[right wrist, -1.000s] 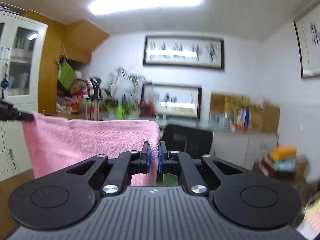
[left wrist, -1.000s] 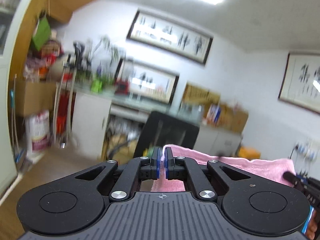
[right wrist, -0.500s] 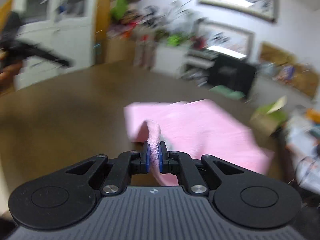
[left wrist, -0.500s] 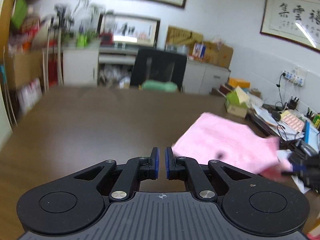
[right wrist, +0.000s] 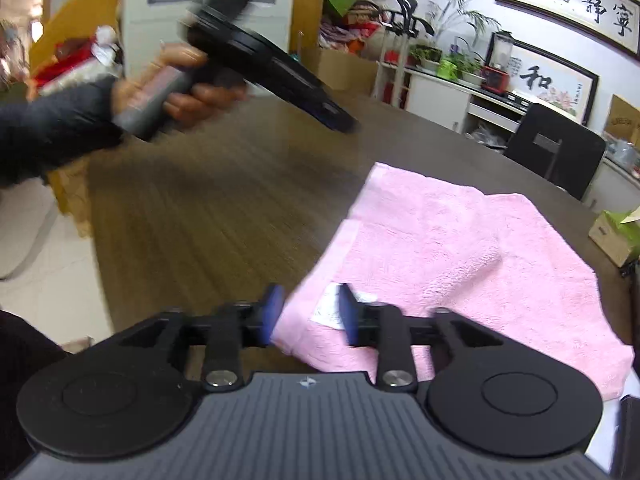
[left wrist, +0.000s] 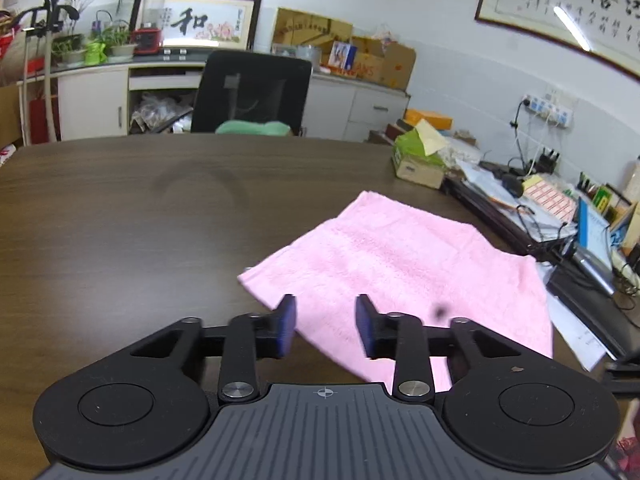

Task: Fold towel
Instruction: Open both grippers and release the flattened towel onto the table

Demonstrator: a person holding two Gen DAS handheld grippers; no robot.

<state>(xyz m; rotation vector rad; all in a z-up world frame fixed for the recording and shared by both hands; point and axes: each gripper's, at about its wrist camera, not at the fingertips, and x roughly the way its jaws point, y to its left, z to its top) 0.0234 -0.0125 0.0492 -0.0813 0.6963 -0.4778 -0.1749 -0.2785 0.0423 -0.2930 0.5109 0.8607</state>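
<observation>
The pink towel lies spread flat on the dark wooden table, and I take it as my landmark. My left tongs hang spread apart over its near corner, gripping nothing. My right tongs stand spread over its near edge, above its white label.

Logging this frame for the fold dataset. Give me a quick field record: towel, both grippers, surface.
towel: pink towel, lying on the table, a ridge across it, white tag at near edge
left gripper: open, holding nothing, above the towel's near edge
right gripper: open, holding nothing, by the tag corner
table: dark wood
clutter: tissue box at far right
</observation>
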